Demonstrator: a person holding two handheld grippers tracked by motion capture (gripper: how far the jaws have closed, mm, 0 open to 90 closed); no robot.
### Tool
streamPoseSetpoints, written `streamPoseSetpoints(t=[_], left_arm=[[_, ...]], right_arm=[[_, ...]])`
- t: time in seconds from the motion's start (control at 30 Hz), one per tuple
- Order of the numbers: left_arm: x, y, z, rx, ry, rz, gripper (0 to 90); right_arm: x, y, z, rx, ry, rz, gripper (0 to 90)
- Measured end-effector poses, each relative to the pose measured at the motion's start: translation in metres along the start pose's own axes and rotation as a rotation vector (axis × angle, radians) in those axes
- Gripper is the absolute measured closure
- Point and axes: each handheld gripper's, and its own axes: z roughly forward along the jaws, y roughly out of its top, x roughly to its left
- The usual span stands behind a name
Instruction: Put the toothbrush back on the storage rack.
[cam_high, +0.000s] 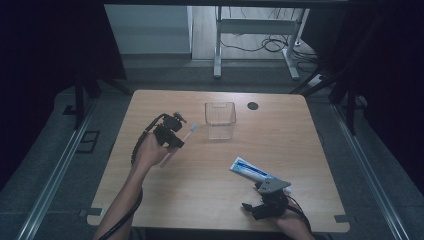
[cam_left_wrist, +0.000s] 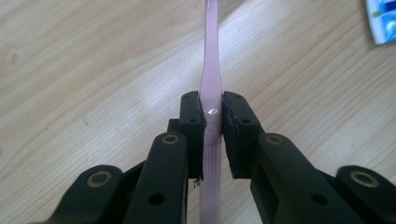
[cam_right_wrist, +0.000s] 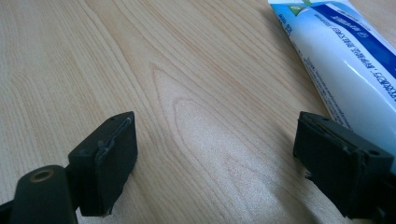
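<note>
Two pads of left gripper (cam_left_wrist: 212, 123) clamp pink toothbrush (cam_left_wrist: 211, 88) mid-handle, above table (cam_left_wrist: 93, 70).

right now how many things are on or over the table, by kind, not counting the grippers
toothbrush: 1, pink, clamped in the left gripper
toothpaste tube: 1, white and blue, lying by the open right gripper
clear cup: 1, upright
total: 3

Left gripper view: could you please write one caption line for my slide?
Left hand-held gripper shut on a pink toothbrush handle above the wooden table, with a toothpaste tube corner at the edge.
</note>
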Motion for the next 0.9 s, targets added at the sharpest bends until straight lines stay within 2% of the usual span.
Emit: streamPoseSetpoints(t=[0.2,0.23,0.33,0.9], left_arm=[[-0.002,0.008,-0.009,-0.050,0.010,0.012,79.0],[-0.004,0.009,-0.010,-0.071,0.006,-0.003,79.0],[-0.004,0.014,-0.016,-0.085,0.011,0.014,79.0],[-0.011,0.038,-0.030,-0.209,0.022,0.036,79.0]], right_arm=[[0.000,0.000,0.000,0.000,0.001,-0.001,13.3],[0.000,0.000,0.000,0.000,0.000,-0.001,13.3],[0.000,0.000,0.000,0.000,0.000,-0.001,13.3],[-0.001,0.000,0.000,-0.001,0.003,-0.003,13.3]])
